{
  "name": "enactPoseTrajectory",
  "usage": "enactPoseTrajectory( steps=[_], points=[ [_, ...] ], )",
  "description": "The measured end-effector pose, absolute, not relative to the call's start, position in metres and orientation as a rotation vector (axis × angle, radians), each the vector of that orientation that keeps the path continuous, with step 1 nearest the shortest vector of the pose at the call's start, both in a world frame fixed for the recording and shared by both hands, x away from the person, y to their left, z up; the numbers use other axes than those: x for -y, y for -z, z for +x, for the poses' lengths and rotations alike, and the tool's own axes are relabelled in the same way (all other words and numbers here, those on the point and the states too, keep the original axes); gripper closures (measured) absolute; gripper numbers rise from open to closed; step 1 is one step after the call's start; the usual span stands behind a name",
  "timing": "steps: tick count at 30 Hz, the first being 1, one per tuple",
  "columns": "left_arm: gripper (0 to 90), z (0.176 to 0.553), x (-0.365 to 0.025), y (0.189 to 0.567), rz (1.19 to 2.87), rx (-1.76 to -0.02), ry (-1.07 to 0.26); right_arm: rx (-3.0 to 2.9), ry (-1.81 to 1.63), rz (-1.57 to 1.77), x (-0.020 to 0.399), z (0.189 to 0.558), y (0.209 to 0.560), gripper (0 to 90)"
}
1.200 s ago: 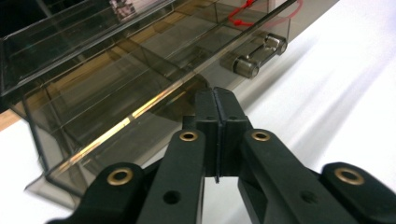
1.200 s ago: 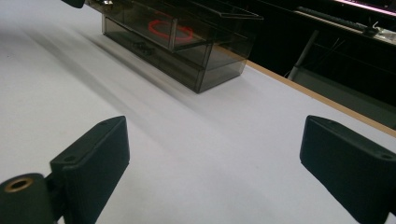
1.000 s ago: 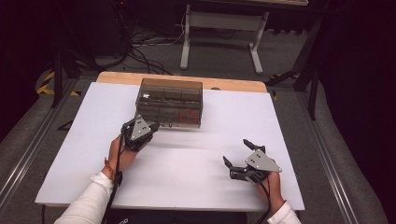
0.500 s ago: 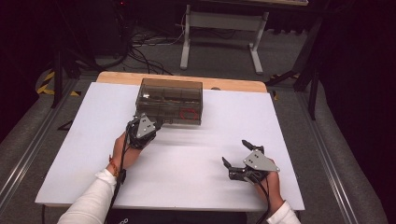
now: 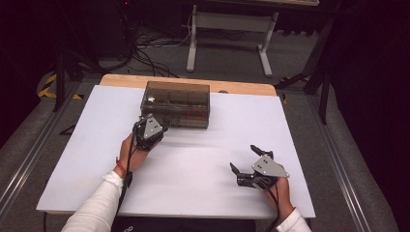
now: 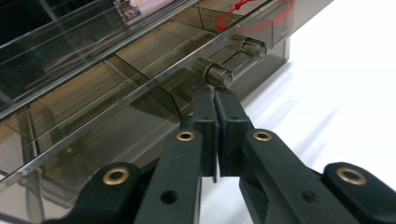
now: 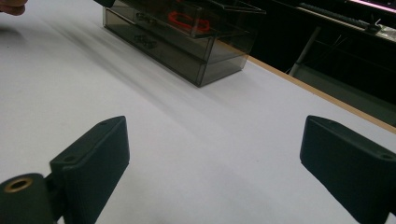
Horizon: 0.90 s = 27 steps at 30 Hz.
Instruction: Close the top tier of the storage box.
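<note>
High view: a smoky clear plastic drawer box (image 5: 175, 104) sits toward the far edge of the white worktop (image 5: 309, 130), left of centre, its long axis running side to side and its drawer fronts facing the person. The left gripper (image 5: 155, 128) is at the box's near left corner, right against the front; the right gripper (image 5: 246, 166) hovers well apart, near the front right of the worktop, so the left hand is by far the nearer one.

Left gripper view: the jaws are clenched together with nothing visibly between them. Just beyond their tips, a small silver drawer knob (image 6: 218, 74) sticks out from the box front toward them, a second knob (image 6: 252, 46) farther along. Any pull would likely come straight back toward the person.

Right gripper view: the jaws stand wide apart and empty over bare worktop; the box lies ahead and to the left, a red loop (image 7: 189, 21) inside its upper drawer.
</note>
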<state>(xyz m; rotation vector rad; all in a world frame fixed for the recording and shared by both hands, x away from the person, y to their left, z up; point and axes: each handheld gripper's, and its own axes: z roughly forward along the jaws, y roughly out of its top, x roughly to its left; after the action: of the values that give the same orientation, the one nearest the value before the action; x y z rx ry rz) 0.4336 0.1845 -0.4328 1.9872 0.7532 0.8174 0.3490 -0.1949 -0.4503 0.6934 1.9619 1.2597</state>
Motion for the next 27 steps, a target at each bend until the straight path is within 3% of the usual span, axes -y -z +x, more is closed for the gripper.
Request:
enactPoseTrajectory(
  steps=[27],
  points=[
    [86.0, 0.457, -0.175, 0.429, 2.012, -0.803, -0.82, -1.944, -1.291, 0.741, 0.2, 0.352, 0.45, 7.9]
  ],
)
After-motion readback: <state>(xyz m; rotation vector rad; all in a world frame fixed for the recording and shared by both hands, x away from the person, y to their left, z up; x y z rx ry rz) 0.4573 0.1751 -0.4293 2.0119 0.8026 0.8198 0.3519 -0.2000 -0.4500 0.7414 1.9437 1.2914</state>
